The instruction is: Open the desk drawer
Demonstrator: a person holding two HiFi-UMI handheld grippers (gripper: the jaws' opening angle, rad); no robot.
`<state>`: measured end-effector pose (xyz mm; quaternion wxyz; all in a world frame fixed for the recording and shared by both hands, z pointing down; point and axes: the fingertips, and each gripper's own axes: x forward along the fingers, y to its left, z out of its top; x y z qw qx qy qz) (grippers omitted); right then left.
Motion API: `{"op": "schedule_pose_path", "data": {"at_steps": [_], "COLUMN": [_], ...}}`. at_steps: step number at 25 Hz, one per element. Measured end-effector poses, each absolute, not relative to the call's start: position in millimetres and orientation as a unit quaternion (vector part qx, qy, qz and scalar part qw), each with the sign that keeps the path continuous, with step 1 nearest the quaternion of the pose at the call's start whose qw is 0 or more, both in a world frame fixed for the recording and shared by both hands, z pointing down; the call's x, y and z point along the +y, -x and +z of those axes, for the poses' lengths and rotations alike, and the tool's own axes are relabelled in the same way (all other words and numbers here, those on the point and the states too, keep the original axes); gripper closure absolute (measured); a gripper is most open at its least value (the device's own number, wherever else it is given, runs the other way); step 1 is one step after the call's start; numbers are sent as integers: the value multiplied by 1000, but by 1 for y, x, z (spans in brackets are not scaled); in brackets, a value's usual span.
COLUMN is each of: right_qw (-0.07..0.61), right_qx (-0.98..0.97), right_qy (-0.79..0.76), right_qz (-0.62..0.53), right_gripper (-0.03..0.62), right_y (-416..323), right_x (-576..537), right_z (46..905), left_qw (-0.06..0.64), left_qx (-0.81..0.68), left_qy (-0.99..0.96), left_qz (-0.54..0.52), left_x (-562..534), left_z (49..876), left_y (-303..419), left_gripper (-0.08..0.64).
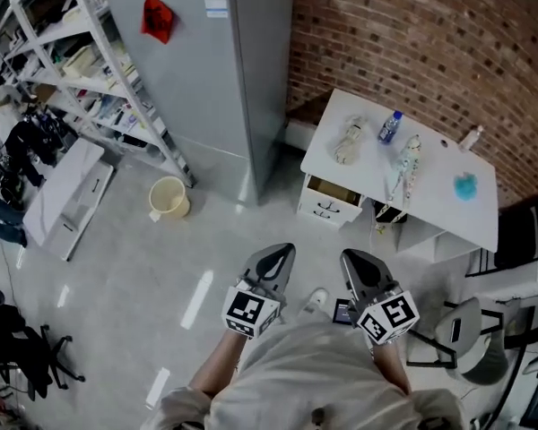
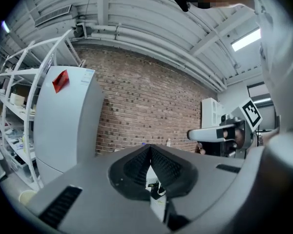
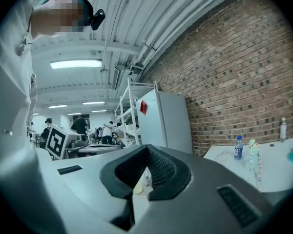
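A white desk [image 1: 430, 191] stands against the brick wall at the upper right of the head view. Under its left end sits a white drawer unit [image 1: 327, 206] whose top drawer [image 1: 334, 193] stands slightly out. My left gripper [image 1: 278, 260] and right gripper [image 1: 356, 265] hover side by side over the floor, well short of the desk, both shut and empty. In the left gripper view the jaws [image 2: 150, 152] meet with nothing between them. The right gripper view shows its jaws [image 3: 147, 154] likewise closed, the desk [image 3: 273, 167] off to its right.
A tall grey fridge [image 1: 211, 70] stands left of the desk, with metal shelving [image 1: 81, 70] beyond it. A cream bucket [image 1: 168, 199] sits on the floor. On the desk lie a water bottle [image 1: 390, 126], a doll [image 1: 350, 140] and a blue item [image 1: 466, 186]. Office chairs [image 1: 471, 330] stand at the right.
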<state>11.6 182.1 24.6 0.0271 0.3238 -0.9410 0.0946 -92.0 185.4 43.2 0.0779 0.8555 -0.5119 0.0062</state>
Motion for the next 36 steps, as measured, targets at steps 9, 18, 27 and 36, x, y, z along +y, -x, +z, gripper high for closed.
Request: {"op": "schedule_pose_path", "data": {"at_steps": [9,18,27,36], "right_qw": [-2,2,7,-5], "right_qx": [-926,-939,-954,-957], "right_qy": [-361,-330,-286,-274], "right_qz": [111,93,91,89], "right_gripper": [568,568,566,568], "right_y": [-72,-133,-183,-215], "right_x": [206,209,222,231], "right_z": [33,21,30,39], "left_qw": [61,68,81,81], "left_qx": [-494,-523,-571,-598], "left_qy": [-867,-850,-817,-798], "left_qz": [11,4,6,10], "left_x": [199,206,239,247], "left_z": [38,28,36,50], "left_y": [36,-28,-77,-102], "left_gripper": [554,554,554,554]}}
